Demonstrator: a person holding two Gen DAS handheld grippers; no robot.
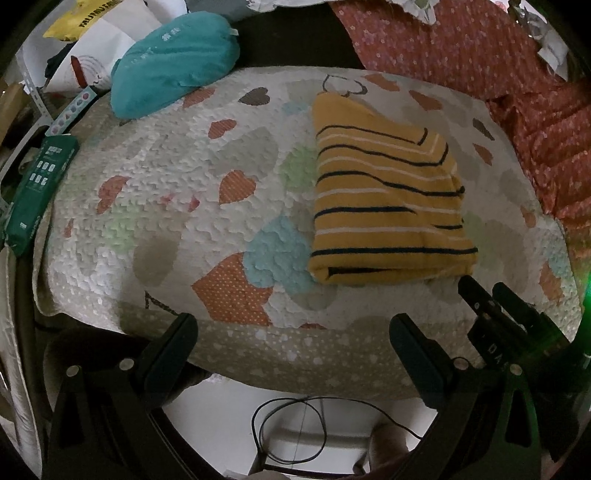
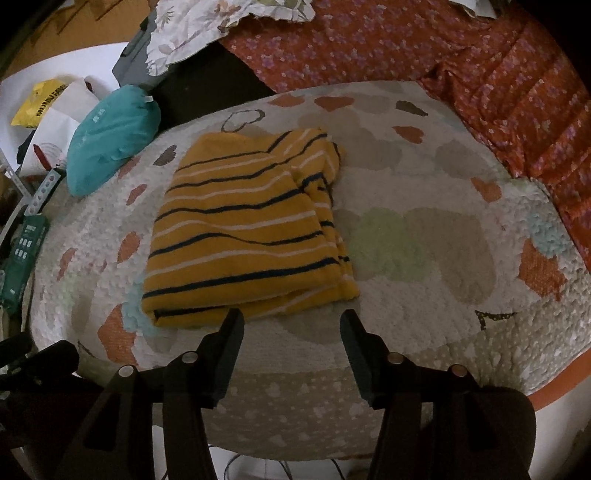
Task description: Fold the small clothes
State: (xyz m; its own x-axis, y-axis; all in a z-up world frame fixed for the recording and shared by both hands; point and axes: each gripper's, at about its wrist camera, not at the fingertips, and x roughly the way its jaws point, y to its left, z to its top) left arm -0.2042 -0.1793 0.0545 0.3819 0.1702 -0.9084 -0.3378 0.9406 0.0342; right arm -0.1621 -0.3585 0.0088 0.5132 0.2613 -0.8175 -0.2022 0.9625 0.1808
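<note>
Where the shirt [image 2: 247, 229] lies lengthwise ahead, the right gripper [image 2: 291, 332], open and empty, sits nearest its front hem; the left gripper [image 1: 293, 332] stands wide, empty, beside it.

a mustard-yellow garment [image 2: 243, 229] with thin dark and white stripes lies folded into a flat rectangle on the heart-patterned quilt [image 2: 424, 258].

The yellow packet's [image 1: 79, 18] lettering is cut off by the edge and too blurred to read.

Open quilt [image 2: 424, 177] surrounds the striped garment [image 2: 243, 229]; teal pouch [image 2: 110, 140] and, seemingly, clutter crowd its far-left edge.
</note>
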